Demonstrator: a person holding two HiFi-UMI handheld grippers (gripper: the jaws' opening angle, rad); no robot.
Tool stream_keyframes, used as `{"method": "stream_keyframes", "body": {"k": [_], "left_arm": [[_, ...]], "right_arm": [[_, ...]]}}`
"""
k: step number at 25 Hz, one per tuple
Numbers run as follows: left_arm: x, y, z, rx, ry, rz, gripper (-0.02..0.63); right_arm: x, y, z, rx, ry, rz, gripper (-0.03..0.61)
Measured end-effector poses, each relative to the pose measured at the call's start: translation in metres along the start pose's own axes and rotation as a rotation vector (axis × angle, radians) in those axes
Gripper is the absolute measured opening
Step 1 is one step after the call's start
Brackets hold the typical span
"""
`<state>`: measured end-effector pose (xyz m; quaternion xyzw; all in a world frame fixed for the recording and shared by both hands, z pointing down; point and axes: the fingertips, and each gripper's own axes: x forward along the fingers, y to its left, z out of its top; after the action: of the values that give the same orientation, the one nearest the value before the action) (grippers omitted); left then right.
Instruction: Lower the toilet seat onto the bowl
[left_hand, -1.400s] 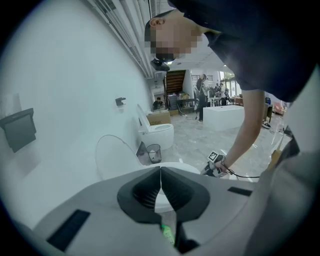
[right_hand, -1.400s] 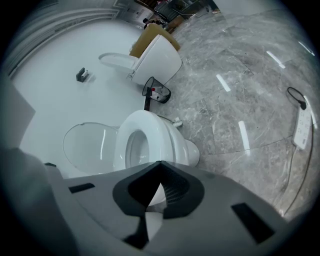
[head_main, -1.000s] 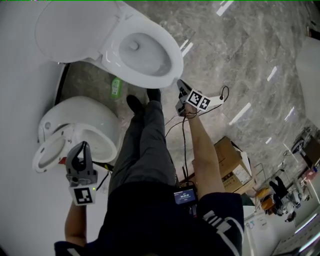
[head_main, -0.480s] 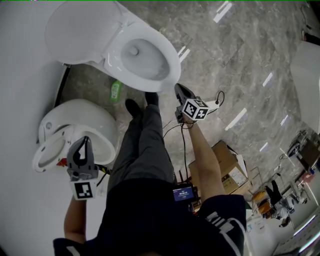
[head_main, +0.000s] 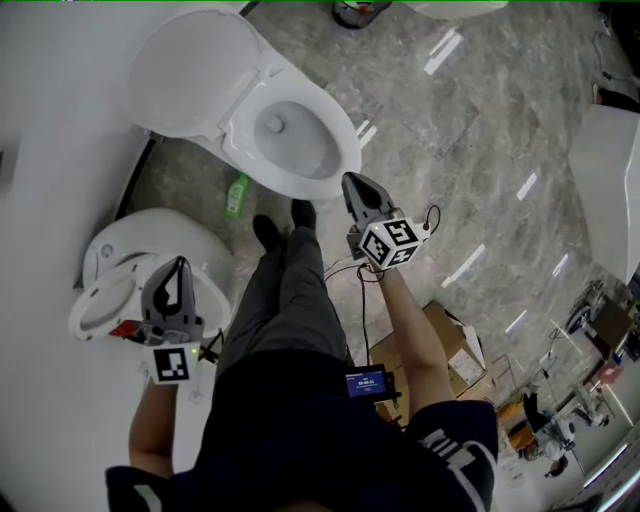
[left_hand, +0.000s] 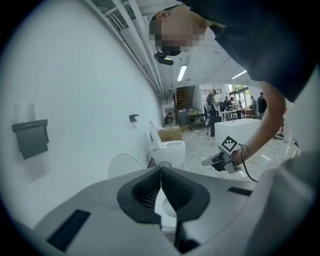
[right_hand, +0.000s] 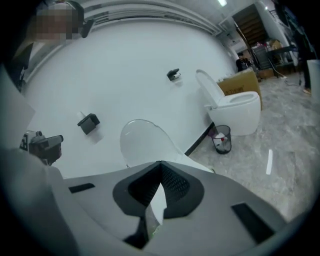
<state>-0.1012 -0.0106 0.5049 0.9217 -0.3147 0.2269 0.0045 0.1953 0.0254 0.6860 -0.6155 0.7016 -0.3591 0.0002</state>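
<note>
The white toilet (head_main: 345, 135) stands at the top of the head view, its lid (head_main: 200, 70) tipped back toward the wall. A white ring lies flat round the bowl opening (head_main: 290, 135). My right gripper (head_main: 355, 185) hangs in the air just in front of the bowl's front rim, shut and holding nothing. In the right gripper view the upright lid (right_hand: 145, 142) rises behind the closed jaws. My left gripper (head_main: 179, 265) is at the lower left, away from this toilet, jaws together and empty. The left gripper view shows the right gripper (left_hand: 222, 157) and the lid (left_hand: 125, 167).
A second toilet (head_main: 160, 240) with its own seat (head_main: 100, 305) sits under my left gripper. A green bottle (head_main: 236, 193) lies on the floor between the toilets. The person's shoes (head_main: 300, 215) stand before the bowl. A cardboard box (head_main: 450, 345) is behind, and a bin (right_hand: 221, 140) sits by a farther toilet (right_hand: 235, 112).
My right gripper has risen away from the bowl's front rim and rolled, its marker cube turning. The left gripper has lifted a little. The head view has shifted down the picture.
</note>
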Motion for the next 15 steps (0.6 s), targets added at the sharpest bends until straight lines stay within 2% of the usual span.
{"method": "stream_keyframes", "body": {"k": [5, 15], "left_arm": [[-0.008, 0.012, 0.021, -0.016, -0.037, 0.033, 0.026], [-0.035, 0.039, 0.075, -0.033, -0.164, 0.112, 0.025]], "right_arm": [[-0.010, 0.049, 0.059, -0.113, -0.067, 0.047, 0.018], [-0.041, 0.163, 0.150, -0.296, -0.149, 0.174, 0.018]]}}
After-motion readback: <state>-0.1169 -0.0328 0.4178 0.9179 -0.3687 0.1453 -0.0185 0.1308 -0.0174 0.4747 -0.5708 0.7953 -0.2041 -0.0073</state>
